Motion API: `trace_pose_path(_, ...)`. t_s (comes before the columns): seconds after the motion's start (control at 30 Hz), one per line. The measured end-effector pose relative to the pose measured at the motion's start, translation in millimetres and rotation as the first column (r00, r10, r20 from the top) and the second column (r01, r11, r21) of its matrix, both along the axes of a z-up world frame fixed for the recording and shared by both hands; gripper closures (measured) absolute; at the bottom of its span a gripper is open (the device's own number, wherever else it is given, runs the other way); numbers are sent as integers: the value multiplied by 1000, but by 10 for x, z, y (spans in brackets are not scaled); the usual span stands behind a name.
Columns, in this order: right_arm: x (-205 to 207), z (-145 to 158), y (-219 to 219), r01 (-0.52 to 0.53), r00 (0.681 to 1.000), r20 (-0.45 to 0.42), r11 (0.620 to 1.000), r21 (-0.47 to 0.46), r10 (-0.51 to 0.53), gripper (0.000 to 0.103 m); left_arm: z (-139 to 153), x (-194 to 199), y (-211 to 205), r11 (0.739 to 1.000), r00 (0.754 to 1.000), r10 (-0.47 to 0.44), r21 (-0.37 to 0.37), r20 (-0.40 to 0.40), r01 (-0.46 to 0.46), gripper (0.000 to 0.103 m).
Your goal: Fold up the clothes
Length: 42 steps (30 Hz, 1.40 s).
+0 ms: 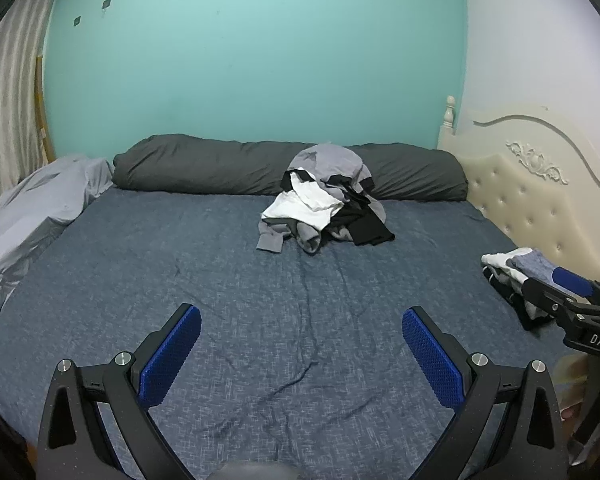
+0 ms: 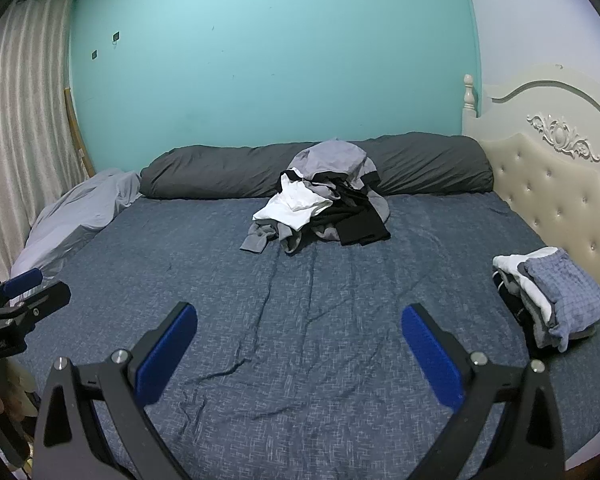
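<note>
Ahead, clothes heap point(image 1: 326, 196) without clear axis

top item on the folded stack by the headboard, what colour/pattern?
Blue with a faint check pattern, on the folded stack; clearest in the right wrist view.

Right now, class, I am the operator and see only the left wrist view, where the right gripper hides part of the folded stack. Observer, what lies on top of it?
Observer: A blue checked garment tops the folded stack, which lies beside the headboard.
Operator: Is the right gripper open? I see only its side.
Observer: Yes. The right gripper is open, its jaws wide apart with nothing between them.
</note>
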State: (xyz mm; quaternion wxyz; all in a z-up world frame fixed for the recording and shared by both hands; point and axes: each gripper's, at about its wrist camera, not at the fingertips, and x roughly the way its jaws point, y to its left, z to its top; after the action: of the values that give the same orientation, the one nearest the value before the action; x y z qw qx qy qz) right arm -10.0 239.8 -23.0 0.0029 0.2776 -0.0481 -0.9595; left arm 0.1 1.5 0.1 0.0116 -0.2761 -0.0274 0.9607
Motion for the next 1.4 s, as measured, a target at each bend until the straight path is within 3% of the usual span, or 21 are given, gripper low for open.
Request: trace_pose_path(1.4, 0, -27, 81, 0, 1000, -6, 1000, 6, 0, 0, 36, 55, 52, 1000, 1000, -2, -1, -3, 2, 0)
